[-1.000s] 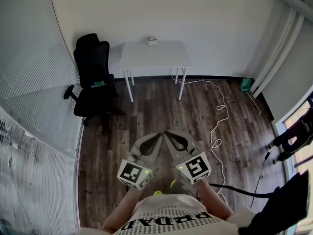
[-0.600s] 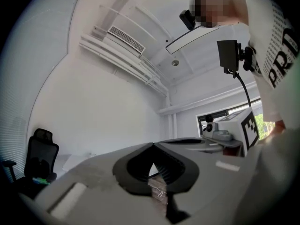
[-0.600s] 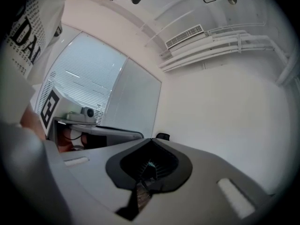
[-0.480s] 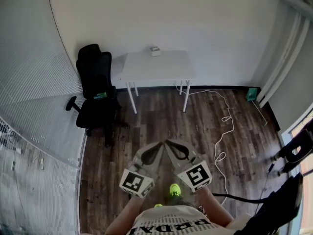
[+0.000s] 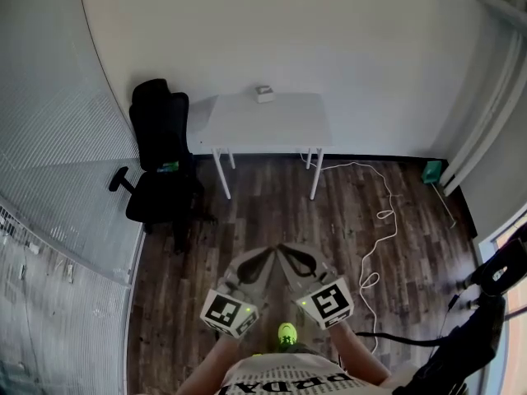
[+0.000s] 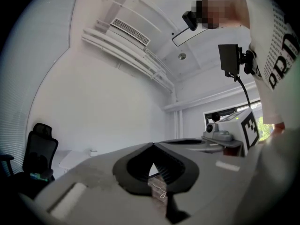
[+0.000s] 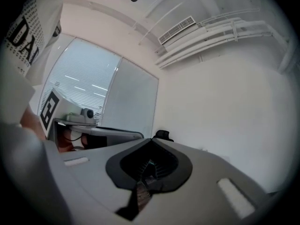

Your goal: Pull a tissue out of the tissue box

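A small tissue box [image 5: 264, 94] sits at the back edge of a white table [image 5: 268, 126] against the far wall, well away from both grippers. In the left gripper view the tissue box [image 6: 93, 152] is a tiny pale shape on the table [image 6: 72, 159]. My left gripper [image 5: 265, 253] and right gripper [image 5: 282, 248] are held side by side low in the head view, over the wooden floor. Both point toward the table, tips almost meeting. The left gripper [image 6: 153, 145] and the right gripper [image 7: 151, 140] are shut with nothing between the jaws.
A black office chair [image 5: 159, 159] stands left of the table, by a frosted glass wall [image 5: 58, 196]. A white cable [image 5: 380, 219] snakes over the floor at right, near a green object [image 5: 431, 171]. Black gear on a stand [image 5: 492, 280] fills the lower right.
The whole view has advanced across the floor toward the table; table and chair sit lower and larger in the picture. Both grippers stay shut and side by side.
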Tool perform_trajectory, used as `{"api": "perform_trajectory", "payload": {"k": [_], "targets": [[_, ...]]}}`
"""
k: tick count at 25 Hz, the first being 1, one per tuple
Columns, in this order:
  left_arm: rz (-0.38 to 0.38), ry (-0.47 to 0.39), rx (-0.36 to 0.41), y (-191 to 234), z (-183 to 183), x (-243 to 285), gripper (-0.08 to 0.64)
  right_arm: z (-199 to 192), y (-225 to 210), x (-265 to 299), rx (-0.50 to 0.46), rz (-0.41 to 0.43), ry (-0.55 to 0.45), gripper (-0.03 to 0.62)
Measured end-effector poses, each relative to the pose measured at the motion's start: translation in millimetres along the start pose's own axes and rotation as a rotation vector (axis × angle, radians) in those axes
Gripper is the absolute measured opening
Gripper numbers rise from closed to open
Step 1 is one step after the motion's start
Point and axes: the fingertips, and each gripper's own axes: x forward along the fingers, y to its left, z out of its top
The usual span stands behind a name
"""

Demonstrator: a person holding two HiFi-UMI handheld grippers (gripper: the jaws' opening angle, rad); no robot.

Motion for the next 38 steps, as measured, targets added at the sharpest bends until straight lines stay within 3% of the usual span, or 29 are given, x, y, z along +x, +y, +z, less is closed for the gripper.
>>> {"api": "perform_trajectory", "payload": {"k": [14,24,28,34,38], "targets": [[0.076,-0.009,0.001,4.6,-14.6,57.2,-0.009,-19.5,-56.0,2.6,0.013,0.066,-0.031,-0.002],[0.071,-0.019,-0.009,13.5,-14.7,81.2,-0.009,-24.6,-79.2,11.5,0.029,0.056,-0.034,-0.002],[0.053,0.004,0.021,24.7,-20.3,88.4,-0.009,-27.6,-87.7,21.7,0.034,0.048,-0.027,-0.002],[0.044,-0.028,-0.032,50.2,-11.5,114.5,-0.009,-29.6,-111.7,47.7,0.040,0.037,-0.007,-0.002],[0.031,-0.028,-0.028,70.5,-13.9,120.8,-0.009,-29.1,-119.0,67.7,0.028,0.036,-0.003,-0.002]]}}
